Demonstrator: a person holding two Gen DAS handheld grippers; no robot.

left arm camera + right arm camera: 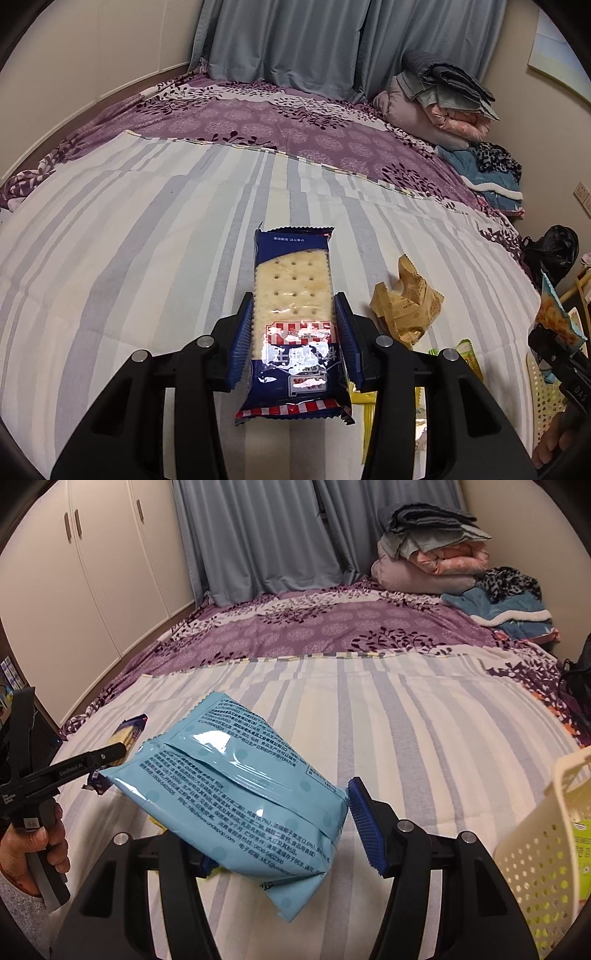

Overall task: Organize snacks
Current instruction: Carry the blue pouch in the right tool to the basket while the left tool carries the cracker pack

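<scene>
A dark blue packet of soda crackers (291,273) is clamped lengthwise between the pads of my left gripper (294,299), clear of the striped bed sheet. In the right wrist view the same gripper (107,755) reaches in from the left, held by a hand (40,845), with the cracker packet (129,731) at its tip. My right gripper (269,790) is shut on a light blue snack bag (240,782), which hangs tilted above the bed. That bag covers the gripper's left finger. In the left wrist view the snack bag (557,321) shows at the right edge.
A cream perforated basket (535,849) stands at the right, with a green packet inside. A tan wrapped snack (406,306) and green and yellow packets (467,354) lie on the sheet. Folded blankets (428,554) are stacked at the far right corner. White wardrobe doors (92,572) line the left wall.
</scene>
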